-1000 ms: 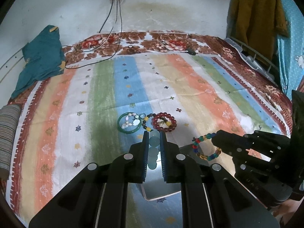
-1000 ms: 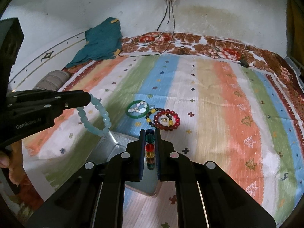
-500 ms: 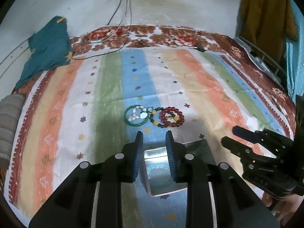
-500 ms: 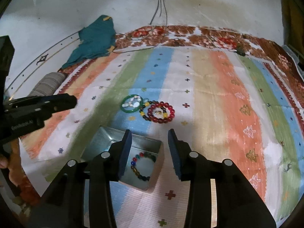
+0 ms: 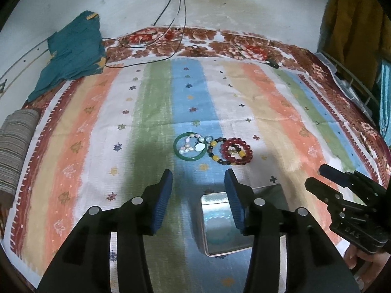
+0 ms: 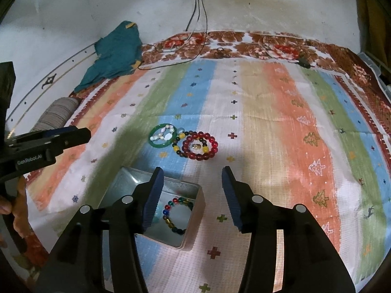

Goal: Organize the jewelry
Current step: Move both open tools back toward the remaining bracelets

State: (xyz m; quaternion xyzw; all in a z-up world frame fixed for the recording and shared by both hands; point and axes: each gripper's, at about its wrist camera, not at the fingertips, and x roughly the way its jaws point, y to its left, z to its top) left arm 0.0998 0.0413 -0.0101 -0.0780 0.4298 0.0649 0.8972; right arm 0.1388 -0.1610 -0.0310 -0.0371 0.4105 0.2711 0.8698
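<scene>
Nearest, both claws hang empty with their jaws spread wide: the left claw [image 5: 198, 196] above the near-left edge of the metal tin [image 6: 195, 219], the right claw [image 6: 191, 194] just over its right side. The tin sits open on the striped bedspread [image 6: 268, 122], and inside it lies a multicoloured bead bracelet [image 6: 177, 213] with a pale aqua bracelet [image 5: 218, 219] partly hidden beside it. Just beyond the tin, the remaining jewelry forms a tight cluster: a green bangle [image 5: 189, 146] with a pearl-and-shell string [image 5: 193, 144] lying inside its ring, touching a dark and yellow bead bracelet [image 5: 216, 152], which overlaps a red bead bracelet [image 5: 237, 151] with a small gold charm in its centre. Because these pieces touch and overlap, a pinch on one would likely drag a neighbour along or catch two strands at once, and the hard, smooth bangle could slip from the pads. The soft bedspread may also bunch under a low approach and tip the light tin. Farthest, a teal cloth [image 5: 73, 53] lies at the bed's head.
</scene>
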